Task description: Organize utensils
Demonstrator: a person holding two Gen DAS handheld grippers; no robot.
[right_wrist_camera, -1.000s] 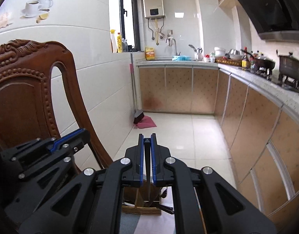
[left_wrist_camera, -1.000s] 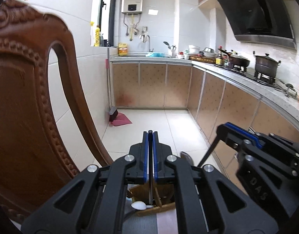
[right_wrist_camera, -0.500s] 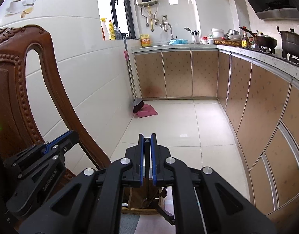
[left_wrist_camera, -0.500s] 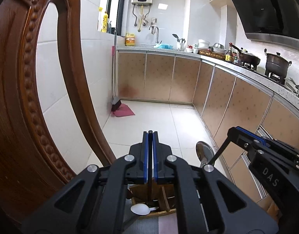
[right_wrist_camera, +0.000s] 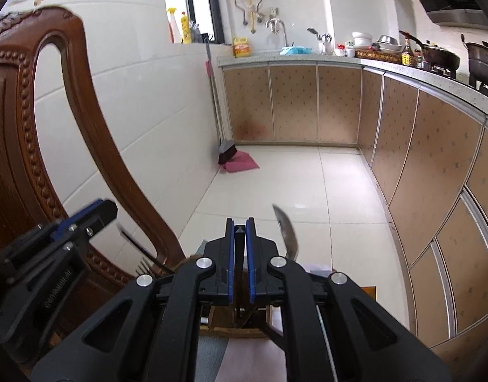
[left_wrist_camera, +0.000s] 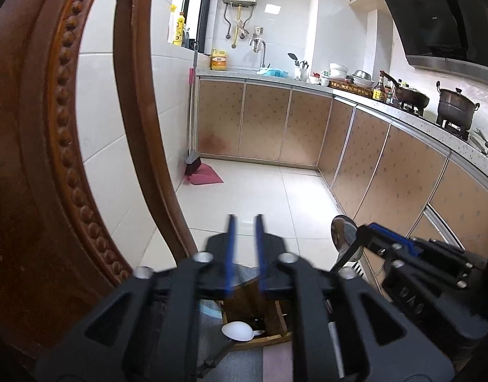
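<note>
At the far left stands the carved wooden chair (left_wrist_camera: 53,159). Just right of it, our left hand-held gripper (left_wrist_camera: 244,248) is spread, with nothing between its blue pads, and it hovers over the wooden holder (left_wrist_camera: 269,318). A white spoon (left_wrist_camera: 237,331) lies at the holder's front edge. From the right wrist view, a fork (right_wrist_camera: 142,254) slants down toward the holder close by that gripper's tip; we cannot tell whether anything supports it.

Further right, a metal spoon (left_wrist_camera: 344,232) stands bowl-up beside our right hand-held gripper (right_wrist_camera: 240,254), which is nearly closed and pinches a dark handle (right_wrist_camera: 239,238). We cannot tell which utensil that handle belongs to.

We judge the sorting well under way: several utensils are already in or at the holder. The pinched piece, and perhaps the fork, are not yet settled.
</note>
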